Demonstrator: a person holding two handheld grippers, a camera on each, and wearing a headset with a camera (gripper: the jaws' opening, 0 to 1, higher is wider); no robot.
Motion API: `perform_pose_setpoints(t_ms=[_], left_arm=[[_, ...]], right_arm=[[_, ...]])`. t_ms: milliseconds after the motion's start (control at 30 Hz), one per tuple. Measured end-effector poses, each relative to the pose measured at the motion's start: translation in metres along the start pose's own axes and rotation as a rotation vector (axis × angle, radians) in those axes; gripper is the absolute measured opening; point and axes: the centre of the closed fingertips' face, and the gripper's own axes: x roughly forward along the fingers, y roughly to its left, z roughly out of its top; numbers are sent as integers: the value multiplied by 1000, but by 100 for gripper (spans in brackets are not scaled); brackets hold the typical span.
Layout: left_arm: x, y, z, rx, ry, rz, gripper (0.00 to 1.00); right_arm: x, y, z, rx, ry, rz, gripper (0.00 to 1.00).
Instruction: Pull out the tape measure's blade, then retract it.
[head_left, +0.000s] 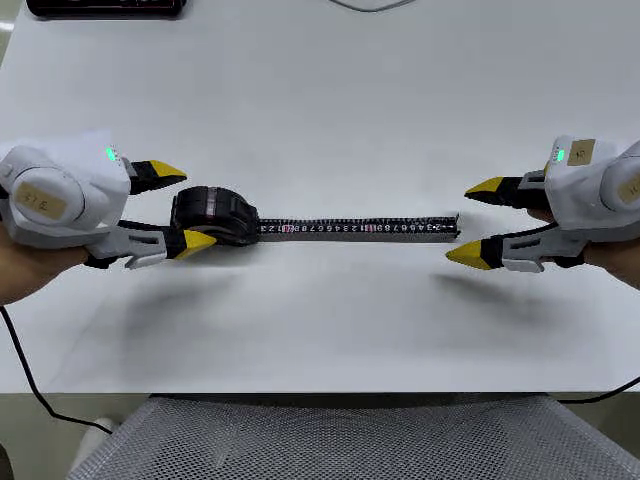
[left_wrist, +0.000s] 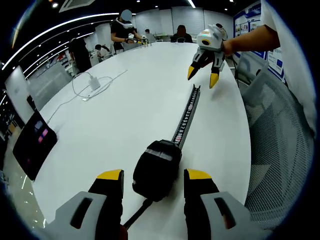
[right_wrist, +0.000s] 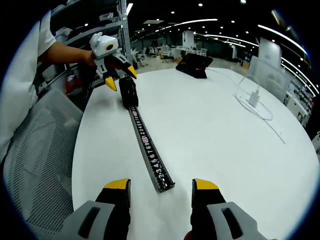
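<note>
Tape measure: the black case (head_left: 213, 213) sat on the white worktop (head_left: 320, 100), with its blade (head_left: 360, 227) lying flat and extended towards the right gripper.
Left gripper (head_left: 190, 205): jaws apart, one on each side of the case's rear (I could not tell whether either tip touched it), so nothing was clamped.
Right gripper (head_left: 463, 222): jaws apart and empty, just beyond the end hook (right_wrist: 165, 185), which lay between the two tips and clear of them.
Stage: pull-out looked done and retraction looked due.
Risk, snap-back: if the lock were released with the hook free, the blade would likely whip in fast and the hook would slam the case mouth.
Risk, sliding case: with the left jaws not closed on it, the case could skid or twist along the smooth worktop as the spring pulled.
Risk, missed hook: the hook was thin and low, so the right tips might close over it.
Surroundings: a white charger and cable (left_wrist: 92, 82), a dark screen (left_wrist: 32, 142) and people at the far end (left_wrist: 125, 30) all stood well away, and a mesh chair (head_left: 350, 440) sat at the near edge.
Obstructions: none lay along the blade's path.
</note>
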Motion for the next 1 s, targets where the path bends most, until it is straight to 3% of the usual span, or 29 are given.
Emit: perform_pose_setpoints(t_ms=[533,1000], left_arm=[[-22,-6,5,-139,-104,98,49],[-49,-10,1,-221,-152,183,61]], right_arm=[[-13,9,9,21,-47,-69,54],[-28,15,17,60,-94,-139,64]])
